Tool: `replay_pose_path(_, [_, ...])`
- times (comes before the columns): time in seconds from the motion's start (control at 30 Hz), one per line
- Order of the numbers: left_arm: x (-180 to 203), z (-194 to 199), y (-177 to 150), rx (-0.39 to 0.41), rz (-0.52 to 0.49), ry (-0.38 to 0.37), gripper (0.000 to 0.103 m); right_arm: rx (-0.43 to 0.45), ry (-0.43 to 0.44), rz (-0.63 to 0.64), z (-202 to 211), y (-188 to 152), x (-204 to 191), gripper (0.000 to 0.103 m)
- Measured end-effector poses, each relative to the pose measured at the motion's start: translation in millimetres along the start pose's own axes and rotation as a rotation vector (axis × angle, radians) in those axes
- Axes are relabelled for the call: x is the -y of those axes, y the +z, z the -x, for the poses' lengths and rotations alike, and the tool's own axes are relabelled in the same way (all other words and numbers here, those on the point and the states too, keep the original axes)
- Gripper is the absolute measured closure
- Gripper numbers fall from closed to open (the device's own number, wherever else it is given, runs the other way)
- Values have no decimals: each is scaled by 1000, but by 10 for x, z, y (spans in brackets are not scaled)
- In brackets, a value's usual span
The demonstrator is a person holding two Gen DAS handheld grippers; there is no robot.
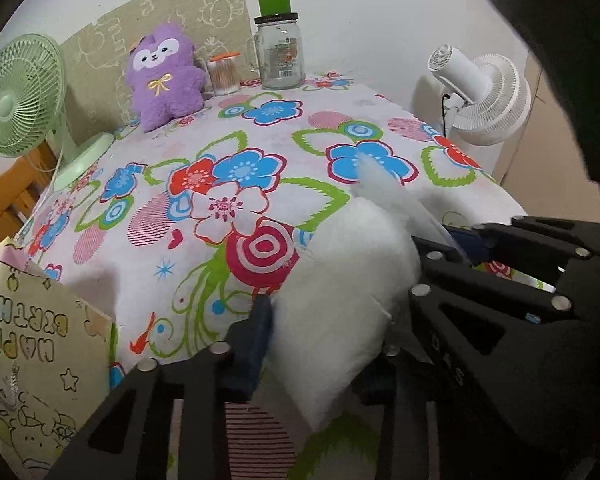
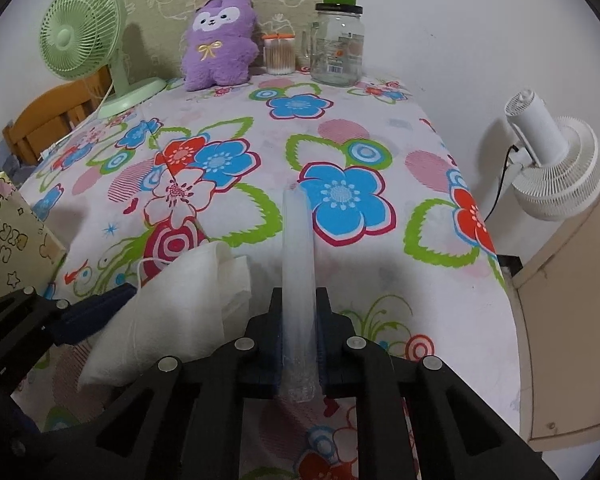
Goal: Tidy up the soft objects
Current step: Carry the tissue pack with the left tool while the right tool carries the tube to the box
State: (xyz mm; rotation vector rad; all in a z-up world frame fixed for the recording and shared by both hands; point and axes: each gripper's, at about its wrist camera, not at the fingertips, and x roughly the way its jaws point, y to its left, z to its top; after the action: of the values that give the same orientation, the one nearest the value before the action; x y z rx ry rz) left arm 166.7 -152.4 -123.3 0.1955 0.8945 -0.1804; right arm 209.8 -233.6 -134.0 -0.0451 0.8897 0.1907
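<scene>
A: What is shown in the left wrist view?

B: A white pillow-like bag (image 1: 340, 292) of soft filling is seen clamped by the left gripper (image 1: 332, 332), low at about five o'clock. One blue pad (image 1: 256, 344) is pressed against its left side; the opposite finger is largely hidden behind it. A clear plastic flap (image 1: 384, 188) is seen rising from the bag toward one o'clock. The right gripper (image 1: 512, 264) is seen at four o'clock, just beside the bag. Everything rests on a flowered tablecloth (image 1: 220, 216). A purple plush toy (image 1: 166, 76) is set far back at eleven o'clock, well apart from the bag.

A: And the right wrist view?

B: The right gripper (image 2: 298, 324) is seen narrowed onto the folded clear plastic (image 2: 298, 264), which is pinched between both pads and stands out toward twelve o'clock. The white bag (image 2: 168, 312) is found at eight o'clock, with the left gripper (image 2: 80, 316) touching its left edge. The plush toy (image 2: 220, 44) is seen at eleven o'clock, beside a cotton-swab tub (image 2: 278, 54) and a glass jar (image 2: 338, 44). A green fan (image 2: 82, 36) is placed at ten o'clock, a white fan (image 2: 556, 164) at three.
</scene>
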Motion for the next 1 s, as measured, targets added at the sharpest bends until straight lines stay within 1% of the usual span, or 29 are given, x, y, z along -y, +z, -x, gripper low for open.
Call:
replay_pose_path(0.1, [-8, 37, -19, 4, 2, -1, 75, 5, 13, -13, 55, -34, -13, 88])
replay_pose_path(0.4, [-47, 187, -90, 15, 24, -34, 79, 44, -6, -21, 298, -100, -92, 88])
replay_pose_path(1.0, [-135, 591, -257, 84, 41, -40, 80, 112, -40, -16, 755, -219, -289, 88])
